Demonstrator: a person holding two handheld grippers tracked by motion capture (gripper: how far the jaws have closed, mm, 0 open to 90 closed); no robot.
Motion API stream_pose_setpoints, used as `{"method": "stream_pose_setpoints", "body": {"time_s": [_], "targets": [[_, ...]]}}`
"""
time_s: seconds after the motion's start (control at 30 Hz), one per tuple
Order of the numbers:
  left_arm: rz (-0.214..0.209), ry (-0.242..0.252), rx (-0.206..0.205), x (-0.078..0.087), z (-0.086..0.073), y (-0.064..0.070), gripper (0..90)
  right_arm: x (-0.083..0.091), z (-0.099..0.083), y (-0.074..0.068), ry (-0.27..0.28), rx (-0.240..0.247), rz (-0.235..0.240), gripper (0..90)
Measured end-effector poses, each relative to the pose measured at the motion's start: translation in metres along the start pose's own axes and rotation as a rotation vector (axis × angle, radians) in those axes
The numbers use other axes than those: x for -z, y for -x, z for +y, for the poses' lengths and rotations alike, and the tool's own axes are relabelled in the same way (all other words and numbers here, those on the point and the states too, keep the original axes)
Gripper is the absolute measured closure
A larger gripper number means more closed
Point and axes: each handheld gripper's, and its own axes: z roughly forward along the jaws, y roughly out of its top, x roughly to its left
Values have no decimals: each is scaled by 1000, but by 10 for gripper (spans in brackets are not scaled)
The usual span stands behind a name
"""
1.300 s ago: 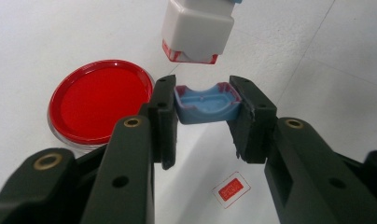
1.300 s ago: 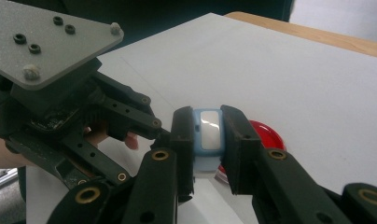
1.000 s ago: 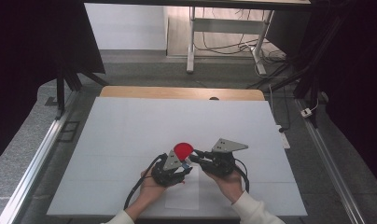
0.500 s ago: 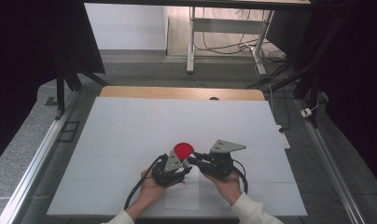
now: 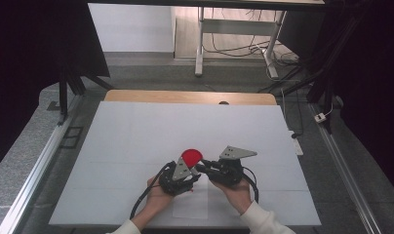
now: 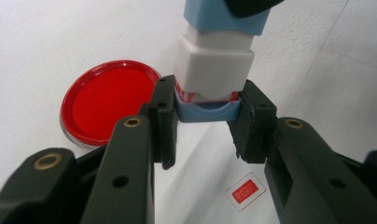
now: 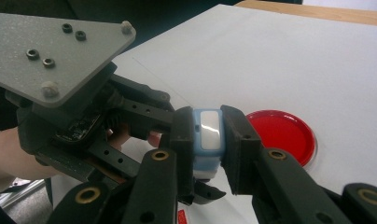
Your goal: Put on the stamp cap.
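We see the white counter (image 5: 136, 146) carrying a red ink pad (image 6: 107, 100). Just beside it, raised, both grippers pinch one stamp (image 6: 214, 70): left gripper (image 6: 206, 126) fingers clamp its blue cap, right gripper (image 7: 209, 140) fingers its blue-and-white body.

We see the stamp (image 6: 214, 60) between our two grippers, near the front middle of the table (image 5: 136, 126): our left gripper (image 6: 207, 121) on its lower cap, our right gripper (image 7: 209, 135) on its upper body. The ink pad (image 5: 191, 156) lies on the table just behind them. A sheet of paper (image 5: 190, 204) lies under the grippers, bearing a stamped mark (image 6: 245, 190).
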Motion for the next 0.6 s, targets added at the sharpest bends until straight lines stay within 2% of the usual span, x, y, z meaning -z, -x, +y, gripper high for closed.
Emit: {"method": "stream_pose_setpoints", "body": {"time_s": [0.4, 0.6], "targets": [[1, -2, -5, -1, 0, 1, 637, 0, -1, 1, 6, -32, 4, 745], [3, -3, -11, -1, 0, 2, 637, 0, -2, 3, 10, -73, 14, 745]]}}
